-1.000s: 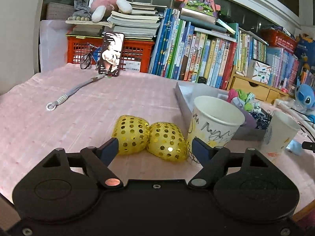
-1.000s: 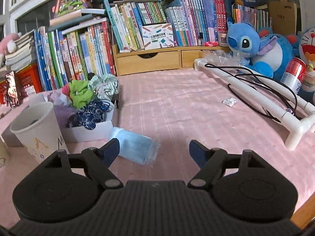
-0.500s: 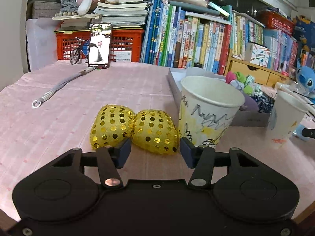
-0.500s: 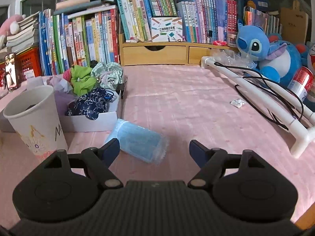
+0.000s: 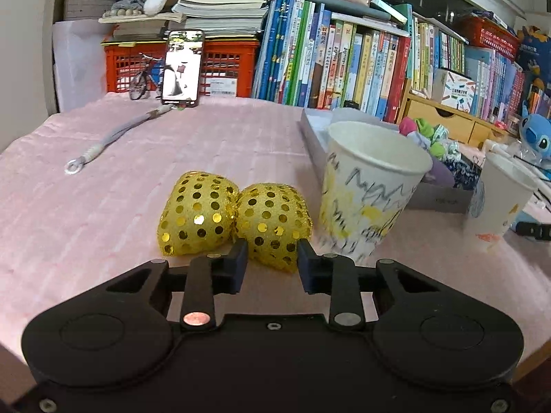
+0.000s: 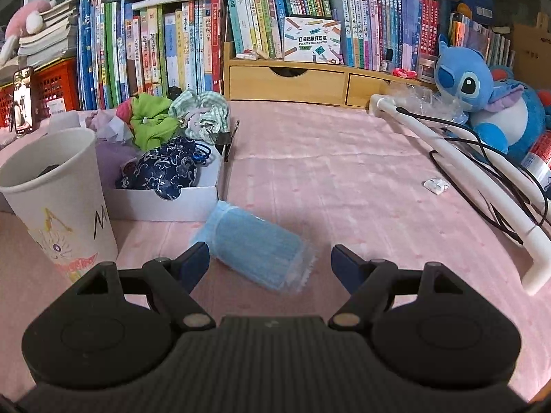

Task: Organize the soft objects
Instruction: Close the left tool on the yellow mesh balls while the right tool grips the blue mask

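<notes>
Two paper cups [image 5: 368,189] stand on pink cloth [image 5: 103,206]; books [image 5: 344,58] behind, perhaps shelved.

Even indoor light, soft shadows, strong fisheye bending at edges, slight blur.

A quilted pink cloth [image 5: 103,206] is covering the table, looking matt and soft. The gold bow [image 5: 234,216] is glinting with glossy sequins over mesh fabric. At its three o'clock, a paper cup [image 5: 372,189] is showing a matt scribbled wall.
</notes>
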Demonstrator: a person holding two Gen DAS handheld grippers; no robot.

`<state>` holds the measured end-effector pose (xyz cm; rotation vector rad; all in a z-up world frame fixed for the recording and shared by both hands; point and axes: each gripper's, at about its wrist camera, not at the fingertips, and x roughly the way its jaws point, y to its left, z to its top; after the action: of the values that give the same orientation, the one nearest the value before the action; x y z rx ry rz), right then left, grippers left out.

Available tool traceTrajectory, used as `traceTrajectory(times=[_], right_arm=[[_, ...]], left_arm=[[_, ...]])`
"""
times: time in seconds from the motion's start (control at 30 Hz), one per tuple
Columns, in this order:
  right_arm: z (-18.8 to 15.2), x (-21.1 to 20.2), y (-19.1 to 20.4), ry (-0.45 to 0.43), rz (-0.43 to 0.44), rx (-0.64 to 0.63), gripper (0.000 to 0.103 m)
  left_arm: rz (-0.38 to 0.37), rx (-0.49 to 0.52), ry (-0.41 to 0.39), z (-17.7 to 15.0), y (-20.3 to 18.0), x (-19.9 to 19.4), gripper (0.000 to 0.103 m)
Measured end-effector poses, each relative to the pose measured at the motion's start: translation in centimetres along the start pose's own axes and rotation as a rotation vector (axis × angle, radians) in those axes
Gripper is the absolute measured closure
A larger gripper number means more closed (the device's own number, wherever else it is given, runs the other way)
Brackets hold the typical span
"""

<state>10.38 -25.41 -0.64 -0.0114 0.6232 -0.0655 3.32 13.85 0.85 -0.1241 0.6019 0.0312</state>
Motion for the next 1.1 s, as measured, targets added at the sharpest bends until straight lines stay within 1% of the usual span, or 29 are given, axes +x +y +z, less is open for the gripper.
traceTrajectory(times=[0.1,0.13,0.17,0.23,0.3,0.4,0.43,0.47,0.6,0.7,0.73,0.77,0.87,1.1], right_arm=[[-0.1,0.0,0.0,0.002,0.003,-0.001,0.017],[-0.1,0.0,0.0,0.004,0.003,-0.002,0.017],[-0.1,0.1,0.1,0.005,0.003,-0.003,0.017],[0.0,0.2,0.2,0.007,0.004,-0.005,0.017],[0.0,0.4,0.3,0.01,0.006,-0.007,0.017],[0.1,0.6,0.4,0.016,0.005,-0.011,0.017],[0.2,0.8,0.4,0.02,0.003,-0.014,0.017],[0.3,1.0,0.5,0.027,0.003,-0.016,0.017],[0.5,1.4,0.6,0.035,0.006,-0.018,0.016],[0.7,1.5,0.7,0.036,0.005,-0.023,0.015],[0.7,1.6,0.7,0.036,0.006,-0.022,0.015],[0.8,1.6,0.7,0.036,0.006,-0.022,0.015],[0.9,1.9,0.7,0.034,0.008,-0.018,0.014],[1.6,2.0,0.3,0.01,0.019,0.026,0.01]], left_arm=[[0.023,-0.002,0.002,-0.3,0.9,-1.0,0.073],[0.03,-0.007,0.001,-0.3,1.1,-1.3,0.07],[0.036,-0.012,-0.002,-0.2,1.2,-1.5,0.063],[0.042,-0.017,-0.014,-0.1,1.2,-1.5,0.056],[0.042,-0.016,-0.018,0.0,1.0,-1.2,0.054],[0.033,-0.021,-0.021,0.1,0.4,-0.5,0.046],[0.037,-0.022,-0.023,0.1,0.3,-0.3,0.043],[0.049,-0.02,-0.025,0.1,0.0,0.1,0.043],[0.088,-0.025,-0.02,0.0,-0.4,1.2,0.043],[0.098,-0.032,-0.026,0.0,-0.5,1.6,0.046],[0.104,-0.031,-0.031,0.0,-0.5,1.6,0.049],[0.106,-0.03,-0.037,0.0,-0.5,1.7,0.054],[0.103,-0.02,-0.044,0.0,-0.5,1.7,0.059],[0.101,-0.015,-0.057,0.2,-0.5,1.4,0.063]])
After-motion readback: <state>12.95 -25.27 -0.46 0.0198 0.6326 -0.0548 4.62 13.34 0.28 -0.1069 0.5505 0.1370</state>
